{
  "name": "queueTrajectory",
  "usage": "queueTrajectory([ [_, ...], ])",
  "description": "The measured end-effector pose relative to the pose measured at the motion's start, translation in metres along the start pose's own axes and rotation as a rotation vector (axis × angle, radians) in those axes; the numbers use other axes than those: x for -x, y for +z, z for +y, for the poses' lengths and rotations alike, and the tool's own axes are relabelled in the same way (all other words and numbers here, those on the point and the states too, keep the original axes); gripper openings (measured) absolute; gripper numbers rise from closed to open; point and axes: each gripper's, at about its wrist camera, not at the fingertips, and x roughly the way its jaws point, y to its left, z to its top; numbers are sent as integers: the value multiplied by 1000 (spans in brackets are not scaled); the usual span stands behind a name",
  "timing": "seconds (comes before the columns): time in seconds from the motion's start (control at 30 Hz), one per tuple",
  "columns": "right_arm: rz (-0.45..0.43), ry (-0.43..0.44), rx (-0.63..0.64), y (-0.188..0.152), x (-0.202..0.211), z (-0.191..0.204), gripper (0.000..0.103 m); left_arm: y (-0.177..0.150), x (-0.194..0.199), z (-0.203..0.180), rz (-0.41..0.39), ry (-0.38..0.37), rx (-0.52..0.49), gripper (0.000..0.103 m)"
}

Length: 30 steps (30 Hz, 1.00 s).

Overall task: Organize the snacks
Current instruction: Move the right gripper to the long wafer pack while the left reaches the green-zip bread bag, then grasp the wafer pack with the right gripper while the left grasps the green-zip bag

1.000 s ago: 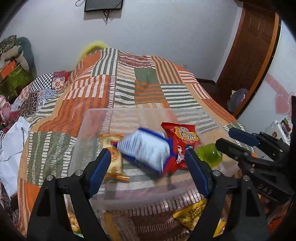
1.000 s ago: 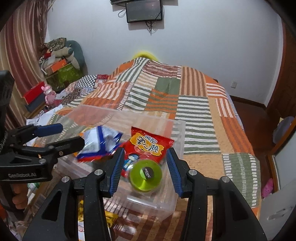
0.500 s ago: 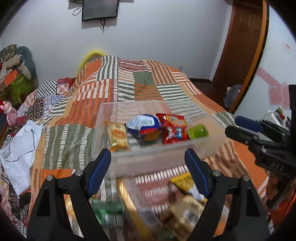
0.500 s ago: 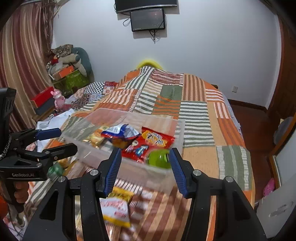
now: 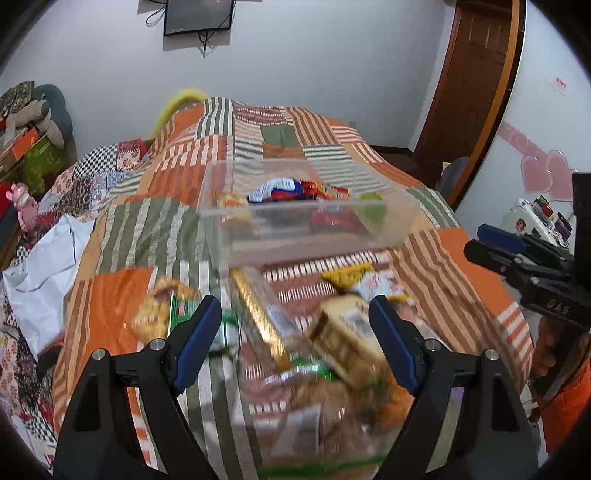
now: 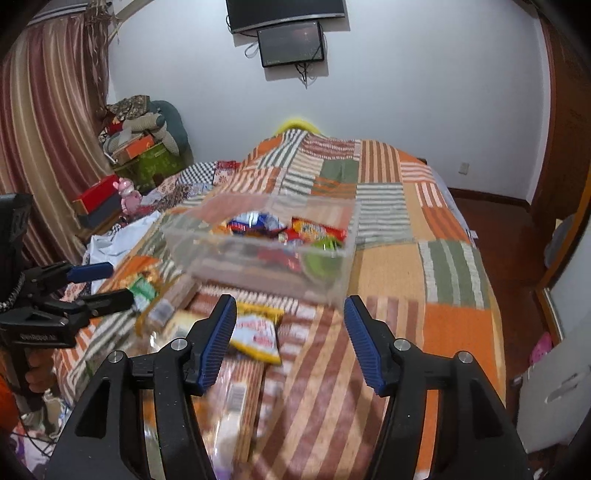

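Your left wrist view looks across a bed (image 5: 122,229) under an orange and green patchwork quilt, with a white wall and a dark screen (image 5: 199,14) beyond. A clear plastic bin (image 5: 306,236) sits on the quilt, holding a blue-and-white packet (image 5: 275,188), a red packet (image 5: 325,190) and a green cup (image 5: 371,210). Nearer you lies a blurred heap of loose snacks (image 5: 332,339). Your left tongs (image 5: 295,339) stand wide apart above that heap, grasping nothing. Your right tongs (image 5: 491,245) show at the right edge, empty.

From the right wrist view, the same bed (image 6: 458,325) fills the frame, striped curtains (image 6: 44,129) at the left. The bin (image 6: 332,273) sits ahead of your right tongs (image 6: 290,339), whose jaws are opening with nothing between them; a yellow snack packet (image 6: 258,332) lies on the quilt beneath. Your left tongs (image 6: 99,284) hang released over the loose snacks (image 6: 166,306) at the left.
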Motion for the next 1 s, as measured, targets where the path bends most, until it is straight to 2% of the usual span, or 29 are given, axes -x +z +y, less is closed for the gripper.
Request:
queueTrajectory([
  [0.2, 54, 10, -21, -27, -6, 4, 57, -23, 10, -1, 10, -4, 9, 82],
  [0.53, 139, 33, -22, -58, -17, 18, 57, -59, 0, -3, 67, -5, 5, 82],
  [0.6, 143, 39, -22, -62, -17, 21, 57, -67, -3, -1, 79, -4, 1, 82],
  [0.7, 138, 39, -14, -63, -17, 26, 63, -75, -2, 4, 76, -19, 13, 82],
  [1.0, 179, 53, 32, -68, -34, 42, 63, -91, -7, 13, 96, -52, 74, 82],
])
